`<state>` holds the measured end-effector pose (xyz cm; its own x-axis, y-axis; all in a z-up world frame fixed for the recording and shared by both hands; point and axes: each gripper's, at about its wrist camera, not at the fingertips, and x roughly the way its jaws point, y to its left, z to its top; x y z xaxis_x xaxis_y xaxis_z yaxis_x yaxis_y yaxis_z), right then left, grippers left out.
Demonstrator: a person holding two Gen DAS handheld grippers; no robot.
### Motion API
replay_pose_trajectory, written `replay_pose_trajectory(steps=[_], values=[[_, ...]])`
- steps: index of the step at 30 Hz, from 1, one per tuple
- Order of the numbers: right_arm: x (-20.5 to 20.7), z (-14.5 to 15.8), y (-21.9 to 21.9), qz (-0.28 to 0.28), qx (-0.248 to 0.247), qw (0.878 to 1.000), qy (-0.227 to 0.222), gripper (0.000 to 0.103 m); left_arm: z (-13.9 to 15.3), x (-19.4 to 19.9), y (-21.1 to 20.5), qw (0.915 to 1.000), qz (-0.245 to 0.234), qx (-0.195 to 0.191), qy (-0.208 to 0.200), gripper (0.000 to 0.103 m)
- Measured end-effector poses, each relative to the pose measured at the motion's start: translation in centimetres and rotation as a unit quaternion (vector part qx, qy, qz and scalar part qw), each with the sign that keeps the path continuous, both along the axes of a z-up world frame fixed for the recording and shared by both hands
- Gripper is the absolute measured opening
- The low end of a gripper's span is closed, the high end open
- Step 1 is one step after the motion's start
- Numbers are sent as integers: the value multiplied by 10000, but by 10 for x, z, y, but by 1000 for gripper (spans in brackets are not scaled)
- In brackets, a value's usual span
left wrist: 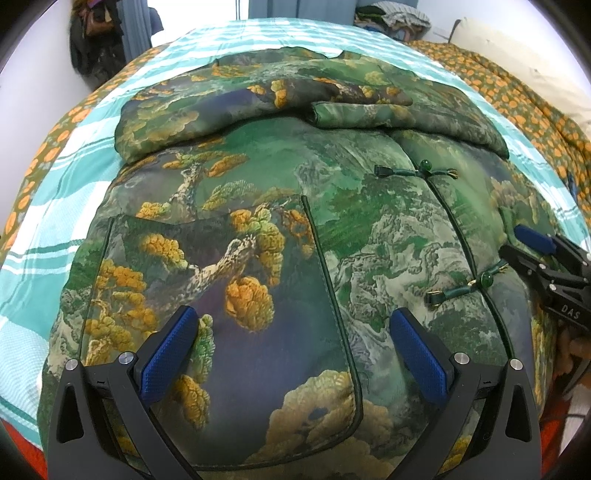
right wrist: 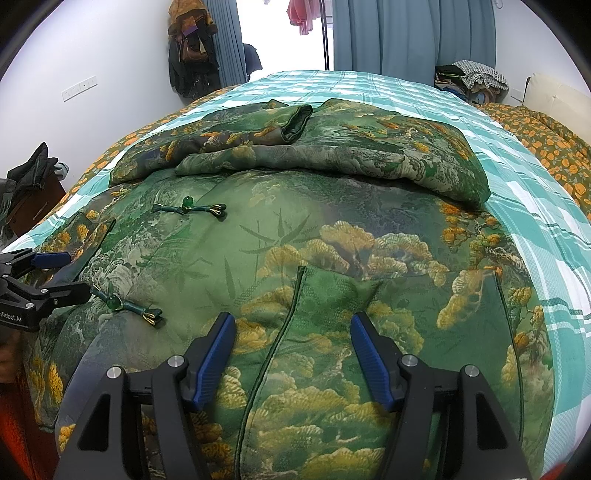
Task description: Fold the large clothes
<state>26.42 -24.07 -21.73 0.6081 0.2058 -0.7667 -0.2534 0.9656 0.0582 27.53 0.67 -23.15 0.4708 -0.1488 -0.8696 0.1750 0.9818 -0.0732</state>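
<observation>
Daylight flooded in, blown out white, between the blue-grey curtains (right wrist: 388,33). The room was evenly bright, shadows soft. Fisheye bending curved the teal checked bedspread (left wrist: 258,33); corners were vignetted black.

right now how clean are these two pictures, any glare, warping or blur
Left wrist view: fisheye bulges the jacket and bed, dark corners, window blown out white. Right wrist view: same warping, doorway overexposed, jacket sharp; the left gripper at the edge looks softer.

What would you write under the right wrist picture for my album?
Open right gripper over a green padded jacket on the bed, sleeves folded across, left gripper alongside.
</observation>
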Motion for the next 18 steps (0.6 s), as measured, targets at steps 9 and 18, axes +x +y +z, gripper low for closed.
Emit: replay_pose_trajectory(steps=[9,18], values=[[0,0,-1,-1,-2,10000,-1,67,3,-5,1,10000,4,-11,65,102],[5,16,-11,134,177,9993,289,66,26,-22,16,9982,87,-511,294,102]])
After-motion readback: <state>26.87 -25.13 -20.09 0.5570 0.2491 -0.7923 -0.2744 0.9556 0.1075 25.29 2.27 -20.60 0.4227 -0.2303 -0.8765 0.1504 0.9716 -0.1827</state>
